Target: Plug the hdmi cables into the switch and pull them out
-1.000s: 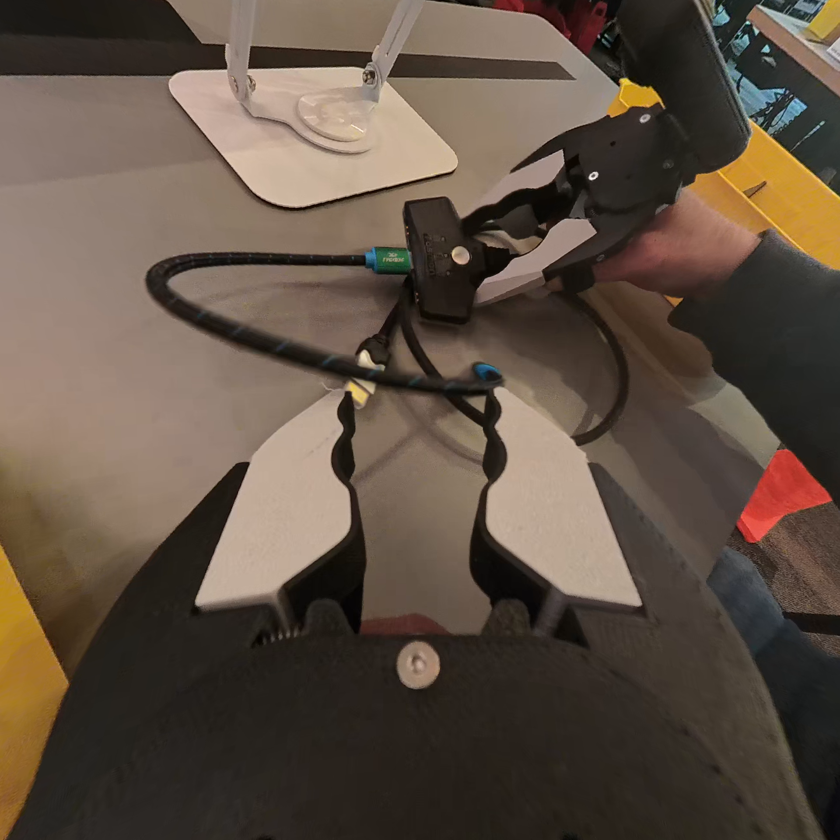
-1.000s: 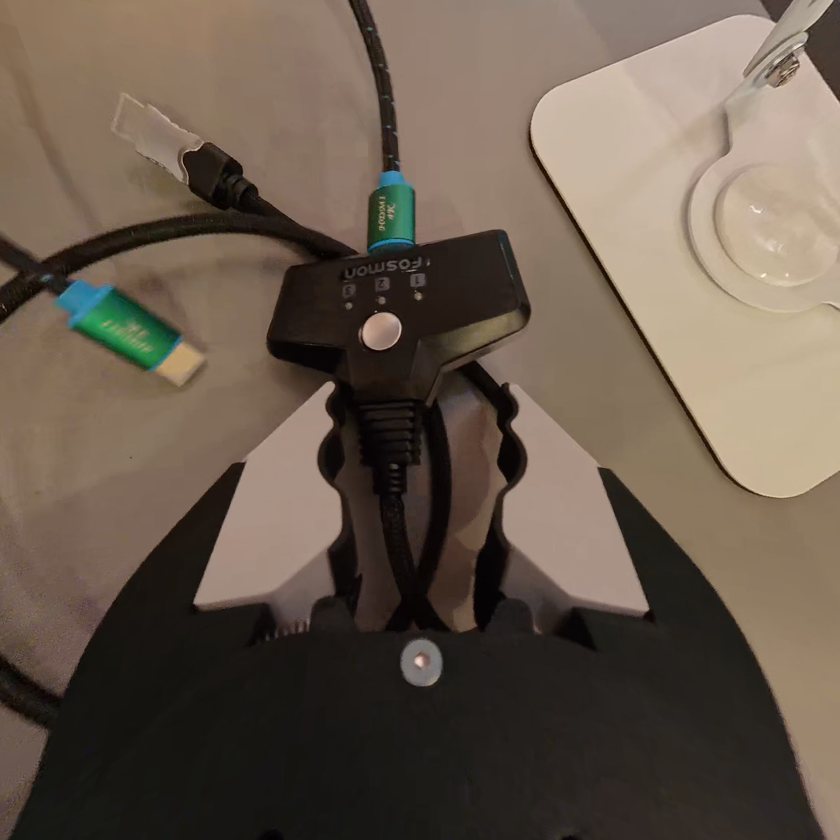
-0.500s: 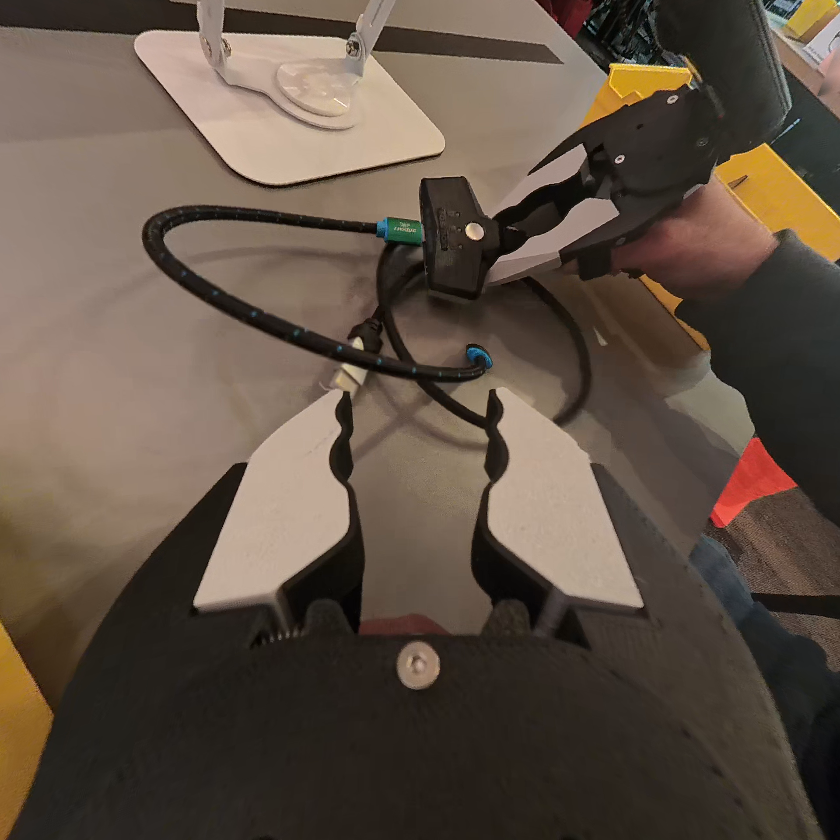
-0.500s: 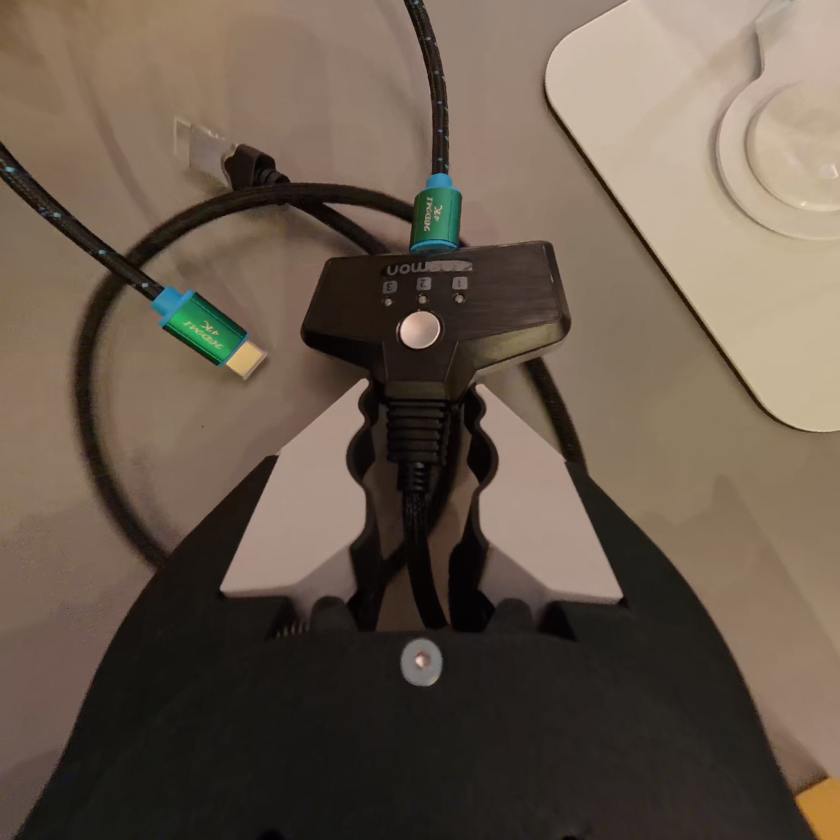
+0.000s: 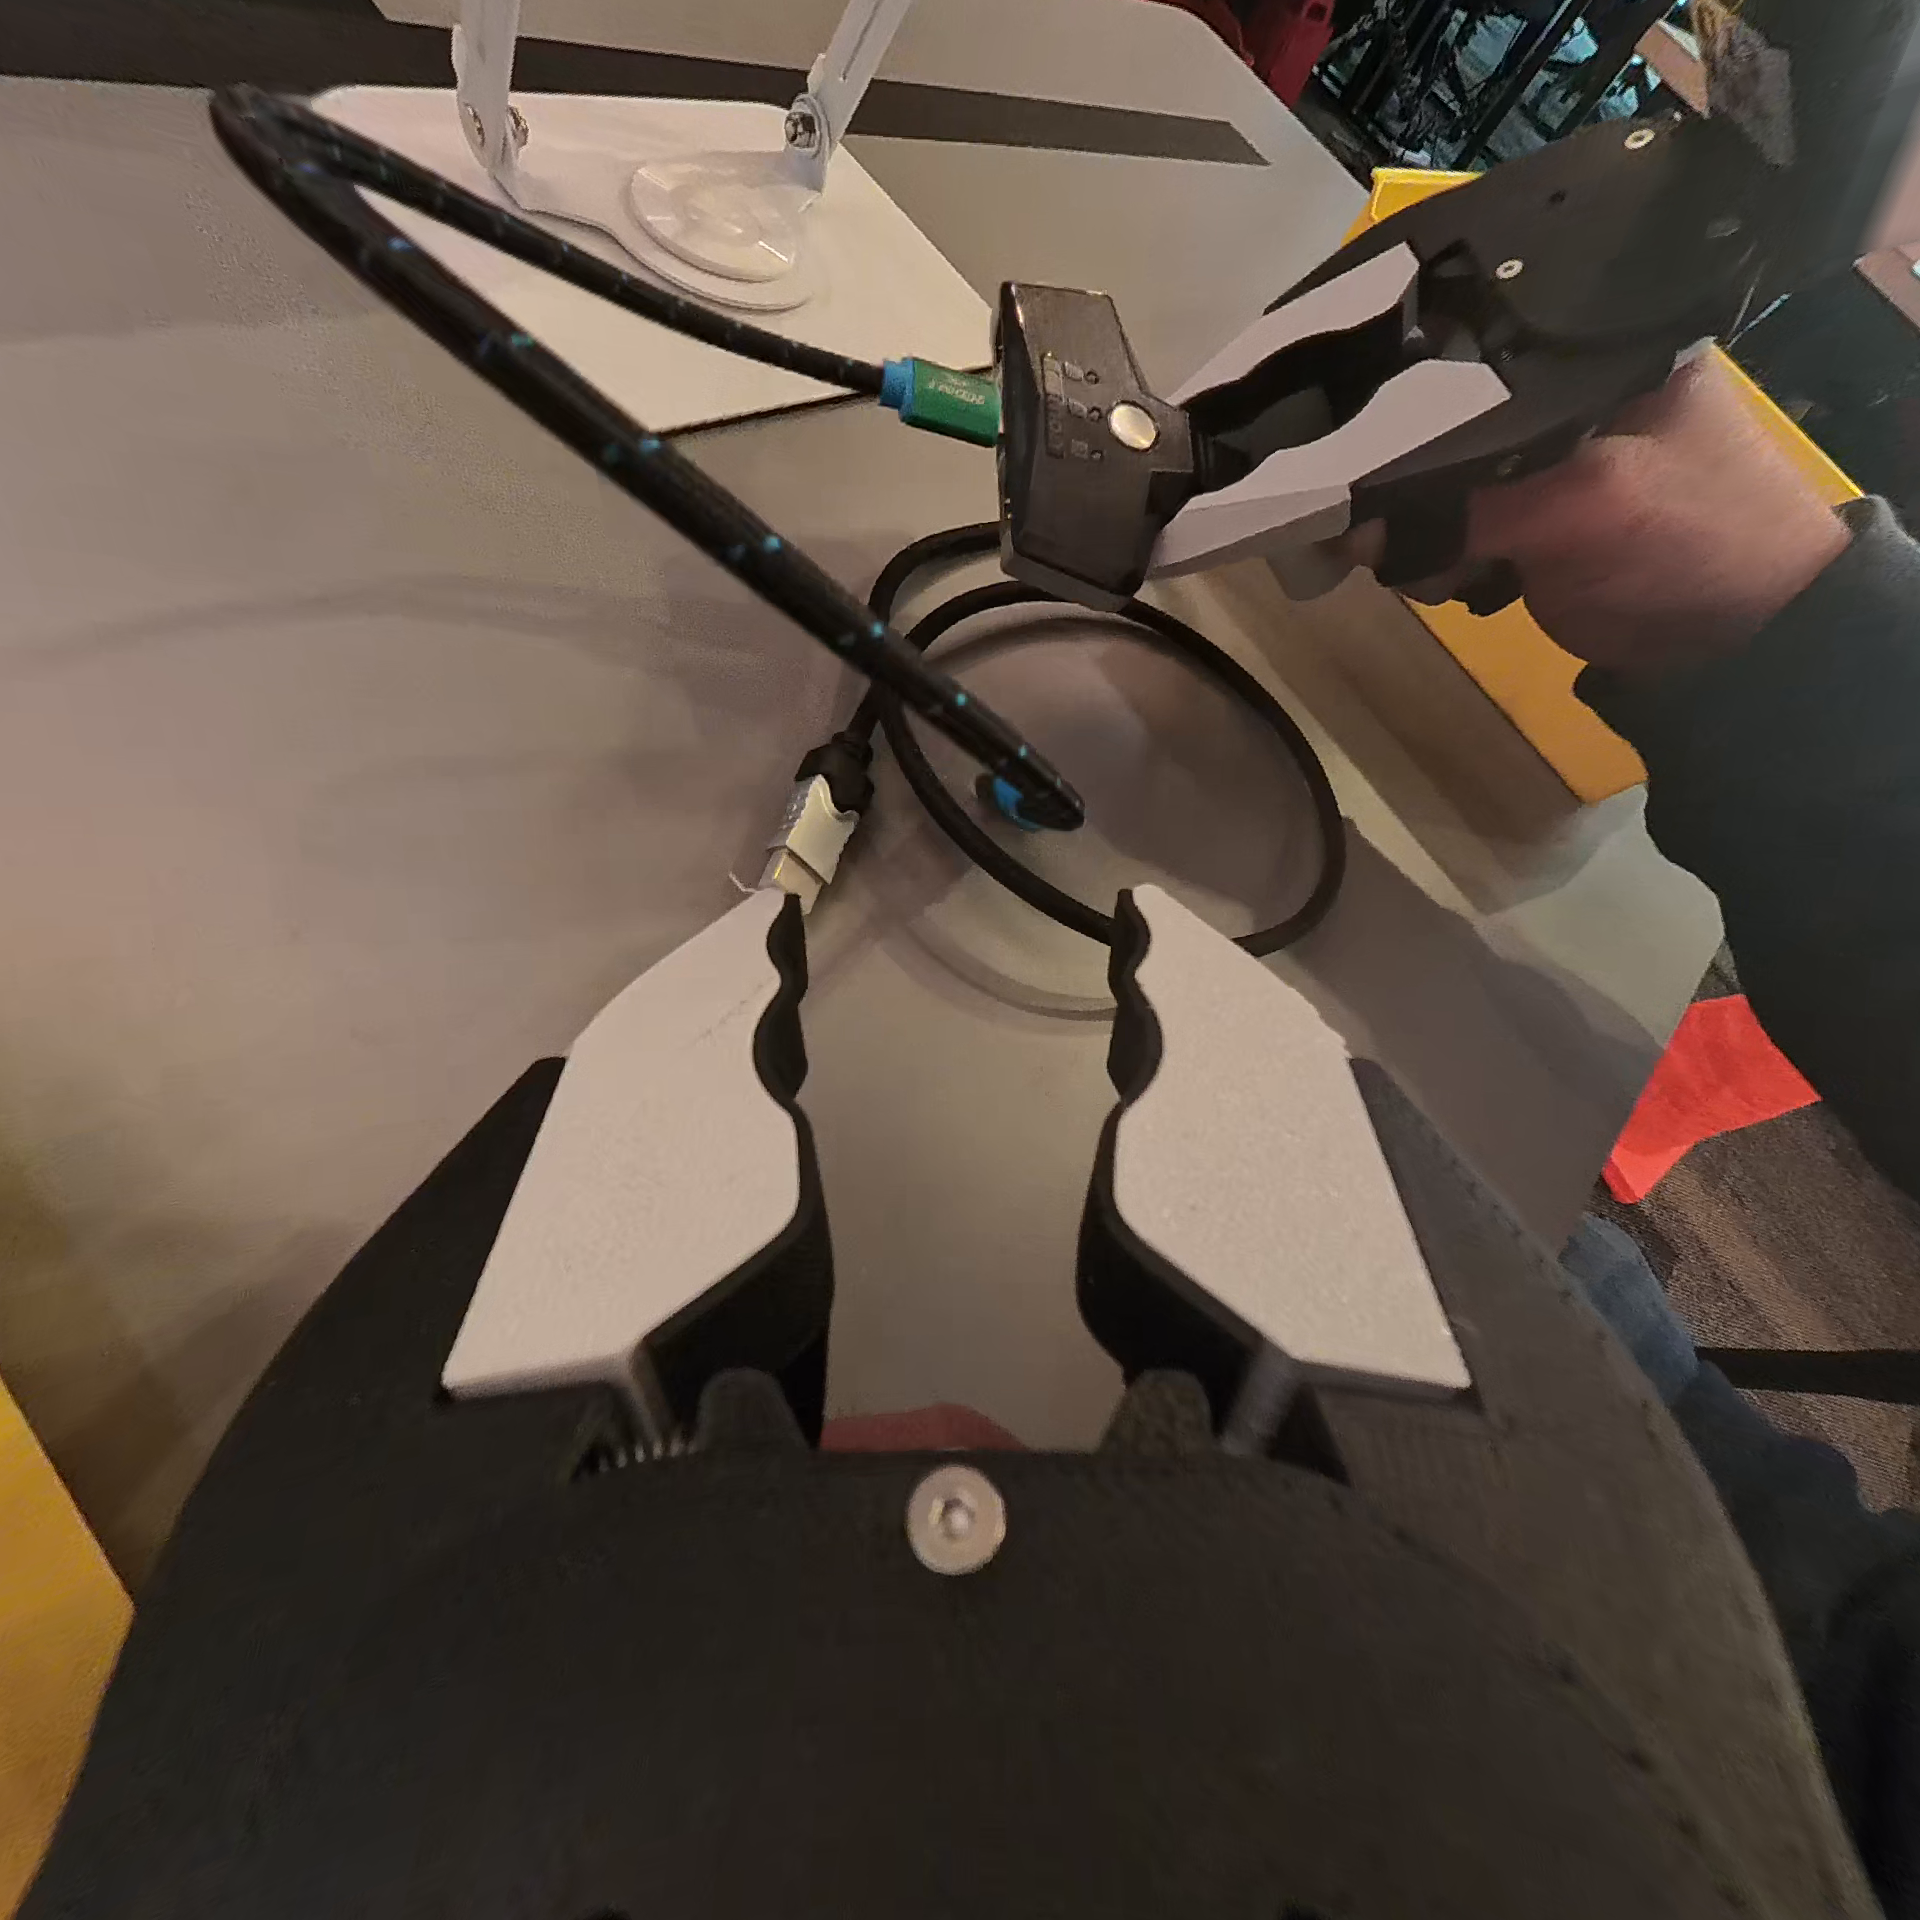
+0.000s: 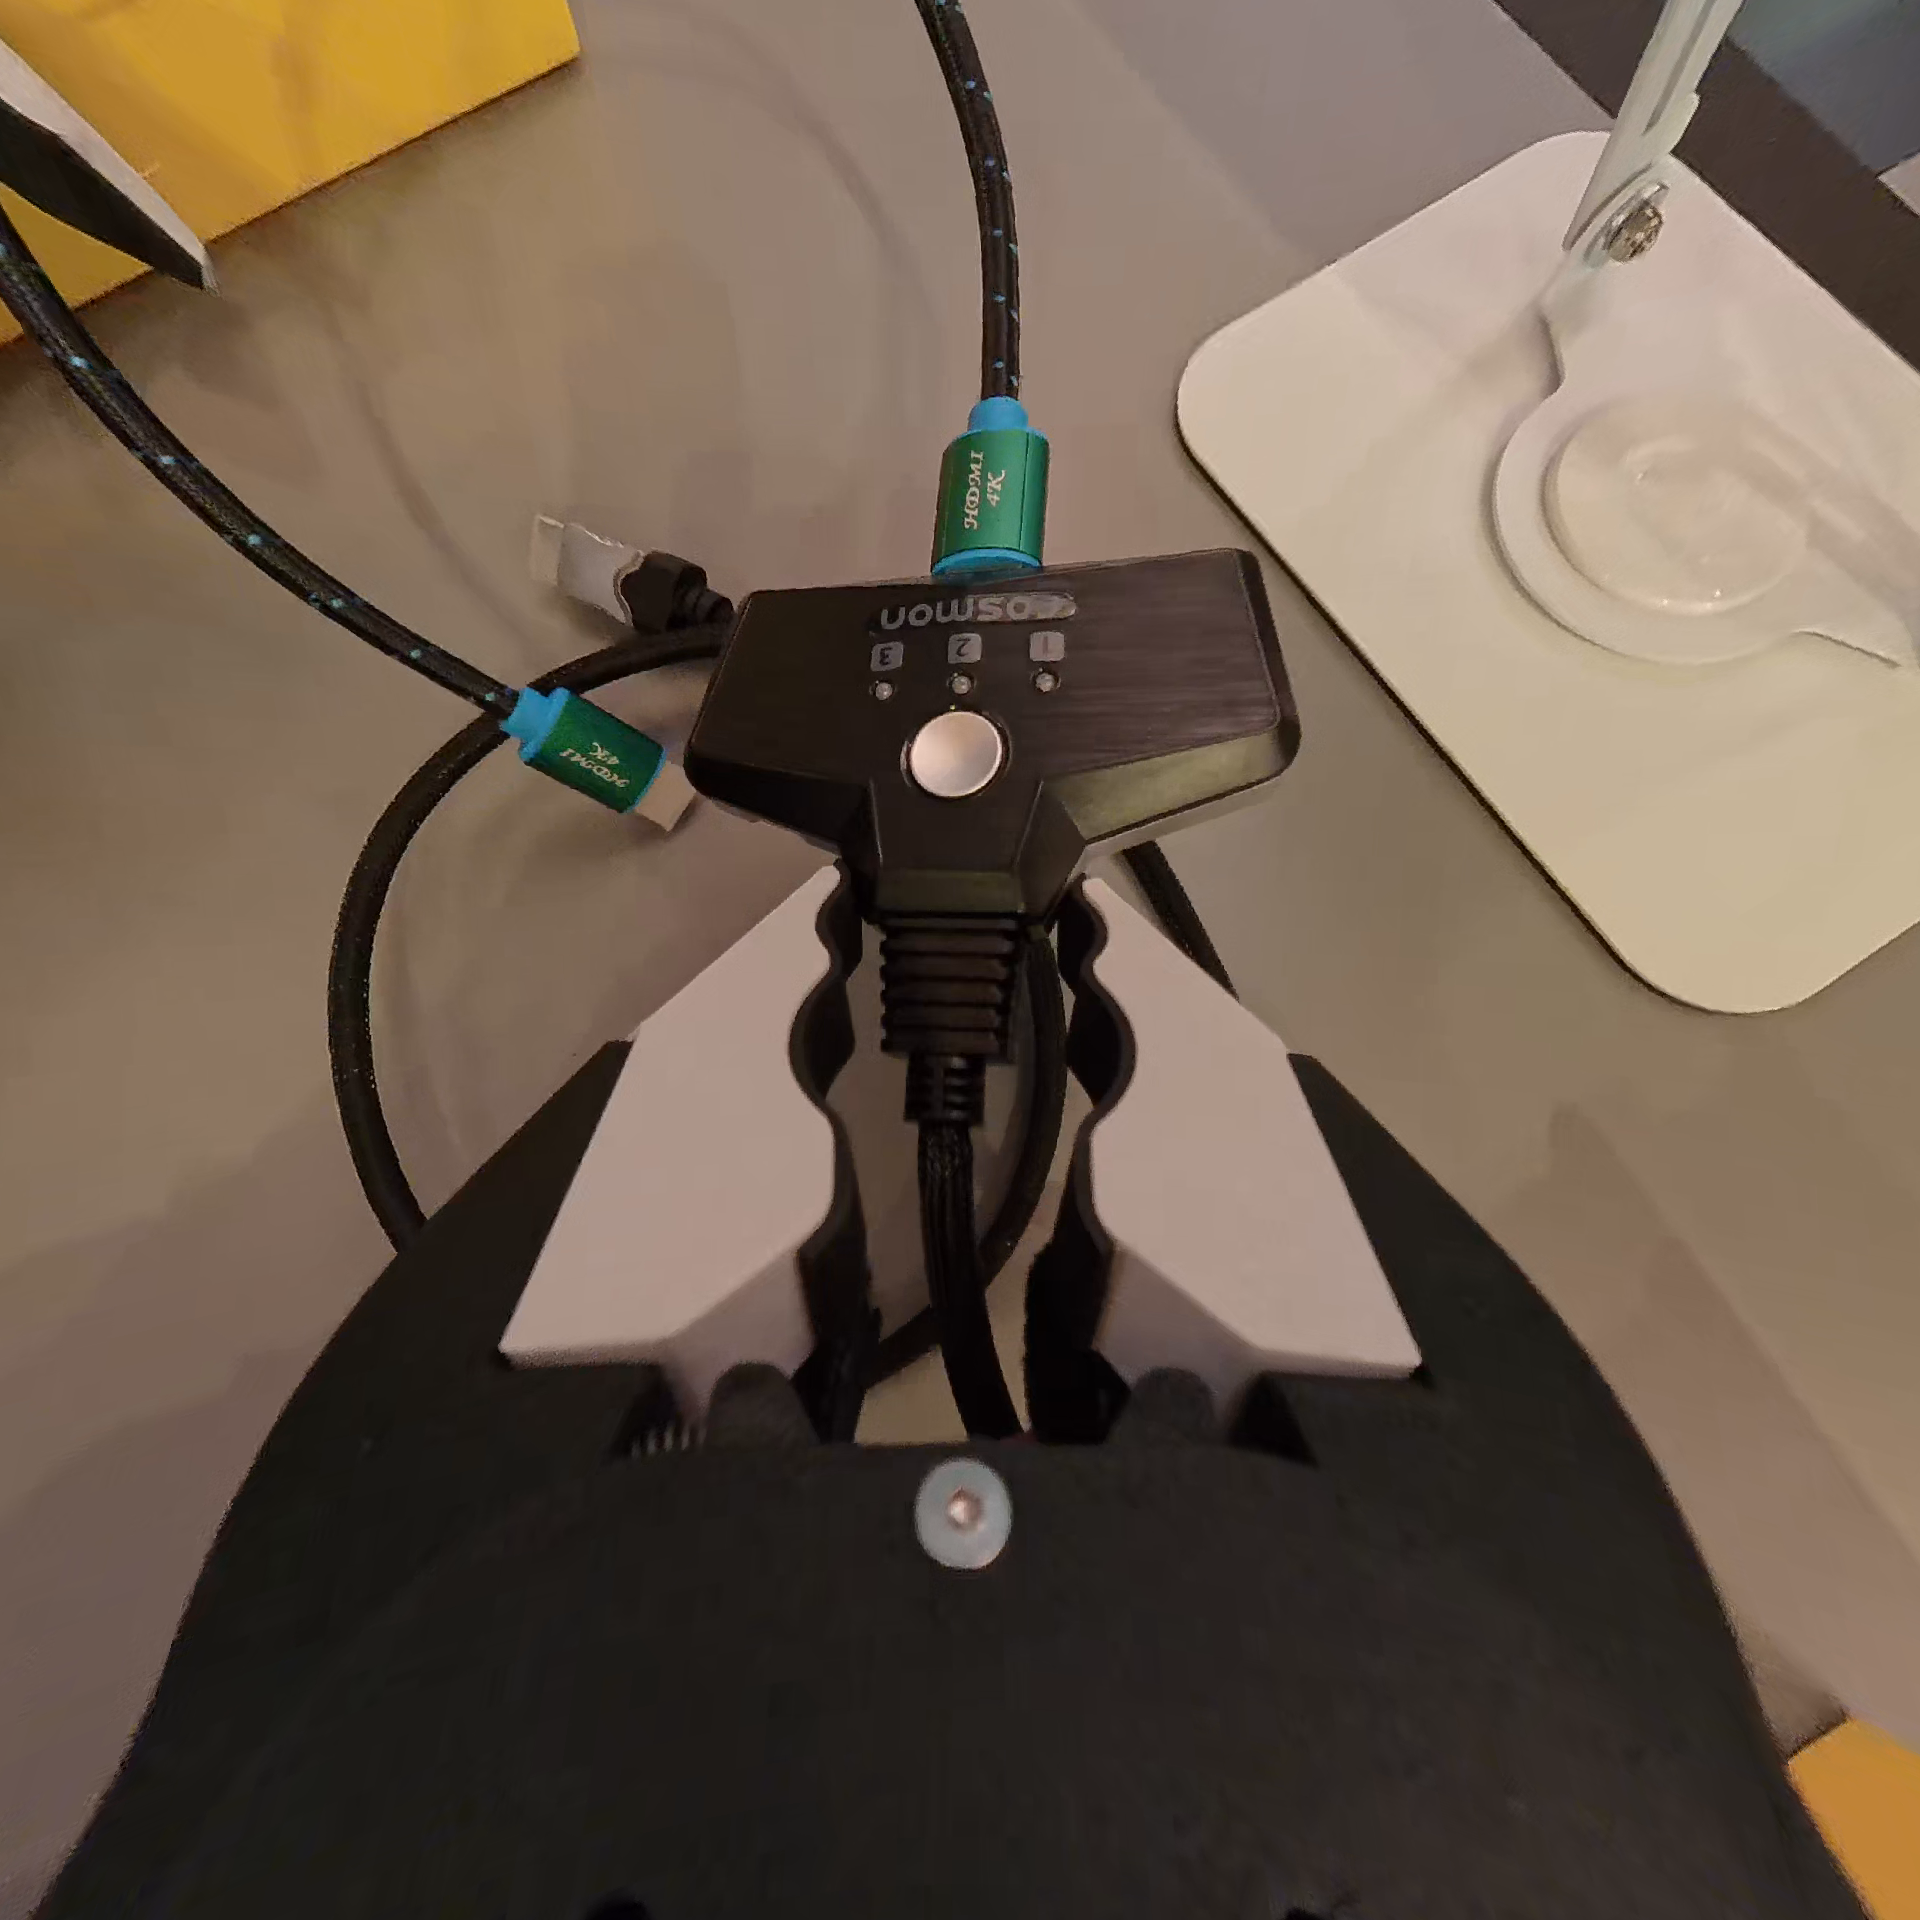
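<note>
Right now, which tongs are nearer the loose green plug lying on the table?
Left. The left tongs hang open just short of the loose green plug, not touching it. The right tongs are farther off, lifted above the table and shut on the switch.
</note>
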